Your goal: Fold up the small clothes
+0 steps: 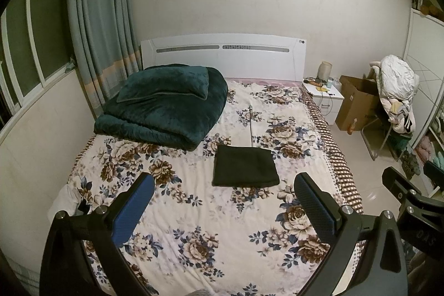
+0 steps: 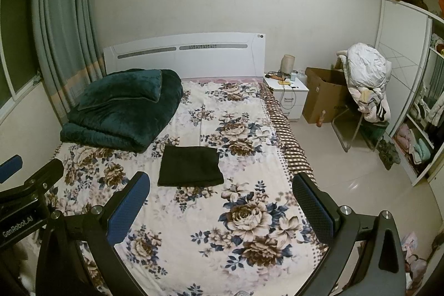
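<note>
A small dark garment [image 1: 245, 167] lies folded into a neat rectangle on the floral bedsheet [image 1: 199, 212], near the middle of the bed; the right wrist view shows the garment [image 2: 190, 166] too. My left gripper [image 1: 224, 185] hovers above the near part of the bed, open, its blue pads wide apart and empty. My right gripper [image 2: 222, 183] is likewise open and empty, held back from the garment and to its right. Each gripper's body shows at the edge of the other's view.
A folded dark green quilt with a pillow [image 1: 163, 104] fills the bed's far left corner by the white headboard [image 1: 222, 54]. A curtain [image 1: 102, 18] hangs at left. To the right stand a nightstand [image 2: 287, 95], a cardboard box [image 2: 323, 99] and a chair heaped with clothes [image 2: 366, 79].
</note>
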